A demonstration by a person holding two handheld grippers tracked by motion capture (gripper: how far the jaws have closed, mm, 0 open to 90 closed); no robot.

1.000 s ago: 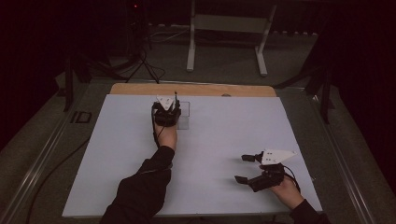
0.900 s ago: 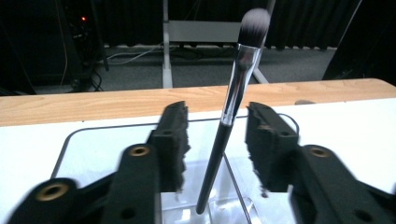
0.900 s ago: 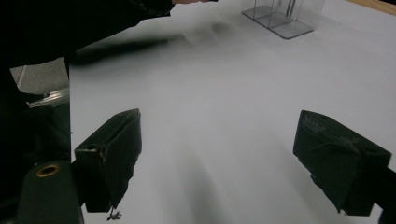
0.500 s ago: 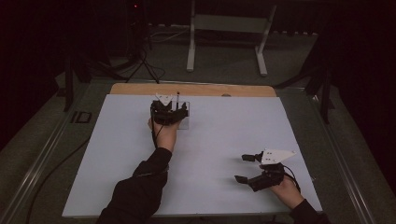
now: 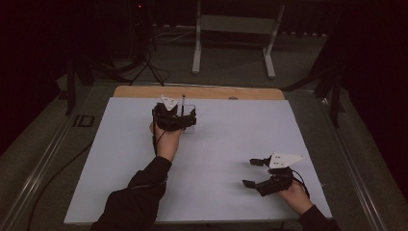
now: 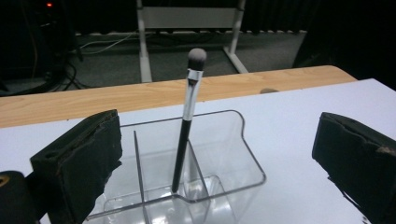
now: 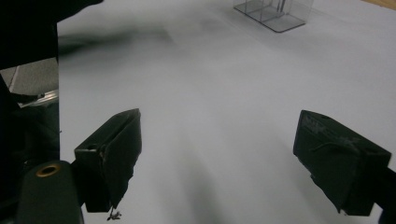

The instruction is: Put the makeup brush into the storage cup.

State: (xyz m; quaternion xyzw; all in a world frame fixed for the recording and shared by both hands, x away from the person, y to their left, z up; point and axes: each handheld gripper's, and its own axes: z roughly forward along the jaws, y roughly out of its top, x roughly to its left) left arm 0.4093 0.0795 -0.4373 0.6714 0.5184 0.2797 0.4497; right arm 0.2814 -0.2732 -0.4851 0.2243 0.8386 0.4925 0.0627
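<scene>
Standing upright in a clear plastic organiser, a makeup brush leans a little against one of the inner dividers, handle down in a middle compartment and grey bristle head up; the organiser sits toward the far side of the white surface, close to its far edge where a strip of bare wood shows. The left gripper hovers right at the organiser with its jaws spread wide and nothing between them, one pad on either side of the container in the left gripper view. The right gripper rests low over the near right part of the surface, well apart from the organiser, jaws likewise wide open and empty. The main hazard from here, as I judge it, is the light, unanchored organiser: a pad brushing its wall could slide or tip it toward the far edge, and the loosely leaning brush could topple out or swing to another divider if bumped. Closing on the slim, smooth handle off-centre could also let it slip or twist. Room is generous to the left, right and near side of the organiser, where the surface is bare; only the far side is tight.
</scene>
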